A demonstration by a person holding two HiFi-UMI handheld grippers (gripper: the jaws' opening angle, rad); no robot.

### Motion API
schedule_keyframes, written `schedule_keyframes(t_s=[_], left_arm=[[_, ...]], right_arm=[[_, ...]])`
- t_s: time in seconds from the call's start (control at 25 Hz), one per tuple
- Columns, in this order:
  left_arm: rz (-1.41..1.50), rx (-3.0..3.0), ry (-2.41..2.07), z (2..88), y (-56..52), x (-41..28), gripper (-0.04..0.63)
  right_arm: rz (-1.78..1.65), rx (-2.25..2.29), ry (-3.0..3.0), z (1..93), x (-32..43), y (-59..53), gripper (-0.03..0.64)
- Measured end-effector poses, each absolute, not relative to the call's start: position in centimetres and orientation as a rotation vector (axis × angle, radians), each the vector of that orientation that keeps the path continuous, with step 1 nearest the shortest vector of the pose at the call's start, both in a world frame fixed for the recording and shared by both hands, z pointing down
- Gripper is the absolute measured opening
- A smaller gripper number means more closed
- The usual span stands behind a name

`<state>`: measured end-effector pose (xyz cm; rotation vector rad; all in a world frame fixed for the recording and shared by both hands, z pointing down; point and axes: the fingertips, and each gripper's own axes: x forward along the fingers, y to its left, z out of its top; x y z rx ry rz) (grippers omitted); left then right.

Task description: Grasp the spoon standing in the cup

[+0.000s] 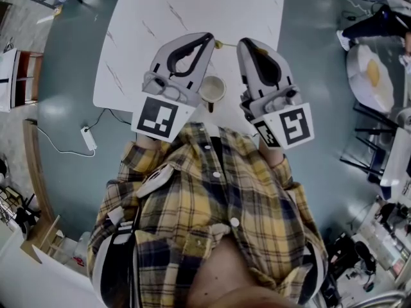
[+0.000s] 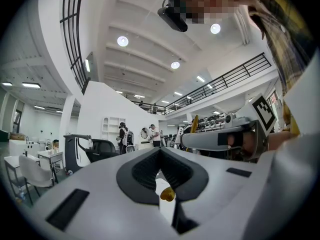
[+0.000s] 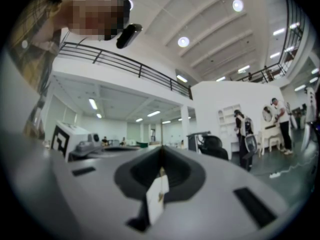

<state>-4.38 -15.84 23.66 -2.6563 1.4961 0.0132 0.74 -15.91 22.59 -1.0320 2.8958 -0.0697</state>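
We see a white, marble-veined table (image 1: 160, 18) standing on a grey-green floor (image 1: 70, 108). A pale cup (image 1: 212, 90) stands on it, close to its near edge. Just beyond the cup a small gold-coloured piece (image 1: 219, 44) lies on the tabletop; we cannot tell what it is. Left of the cup, down on the floor, lies a white power strip (image 1: 88, 138).

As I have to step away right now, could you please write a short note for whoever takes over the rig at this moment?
Left gripper: shut, empty, held level above the table.
Right gripper: shut, empty, level beside it.
Cup: by the table's near edge, between the two gripper bodies, untouched. The spoon cannot be made out in it; a small gold thing shows past the jaw tips.
Done: nothing yet.
To do: open a gripper, bring it to the cup, grasp the spoon.
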Motion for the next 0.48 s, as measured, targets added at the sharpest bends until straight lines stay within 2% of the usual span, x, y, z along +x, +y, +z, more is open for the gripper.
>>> schedule_keyframes(t_s=[0.48], left_arm=[[0.02, -2.673, 1.482, 23.83, -15.92, -4.17, 0.015]], right_arm=[[-0.082, -1.033, 2.911, 22.77, 0.66, -15.84, 0.032]])
